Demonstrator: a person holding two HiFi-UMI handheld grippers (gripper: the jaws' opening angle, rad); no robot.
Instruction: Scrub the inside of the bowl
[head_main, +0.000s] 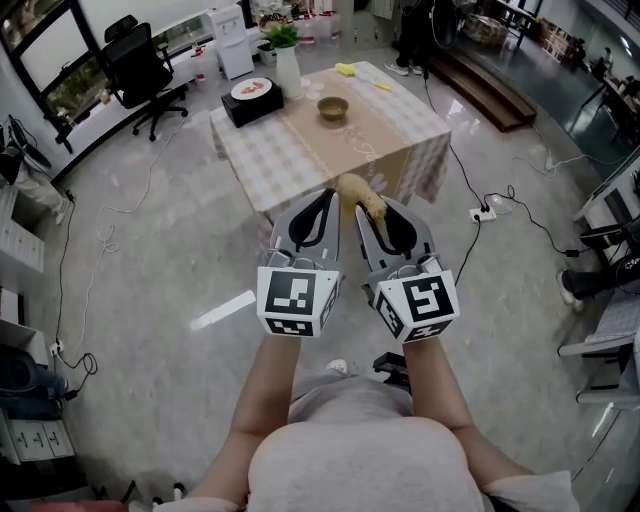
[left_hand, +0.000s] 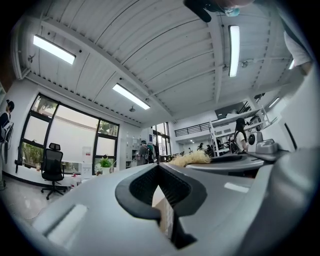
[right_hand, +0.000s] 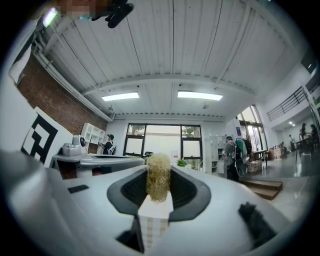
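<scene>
Bowl (head_main: 333, 107) stands upright on the tabletop (head_main: 290, 160), alone on the beige runner (head_main: 350, 140) with nothing touching it, so you can come at it from your side without clearing anything. It is well apart from you. Bare floor (head_main: 180, 260) lies between your tools and the tabletop edge nearest the bowl, so no scrubbing is under way, and I judge the approach to be the step in hand.

Your right tool (head_main: 372, 205) is closed on a scrubber (head_main: 360, 195), a pale, fibrous piece. The right gripper view shows the scrubber (right_hand: 158, 177) pinched upright between the pads, its top poking past the tips. That free end is what would meet the bowl's inside, so the low grip makes sense.

Your left tool (head_main: 322, 200) has its jaws fully together with nothing between them, as the left gripper view confirms (left_hand: 159, 167). I take it you keep it free to steady the bowl, and it must open before it can do that.

You hold both tools level and side by side, pointing toward the bowl.

Left of the bowl sits a black box (head_main: 250, 103) with a plate on it, a plant (head_main: 284, 38) stands beyond that, and a yellow thing (head_main: 345, 69) lies behind the bowl. None crowds it. The bowl looks light and rests on cloth, so it may slide under the scrubber if left unsteadied.
</scene>
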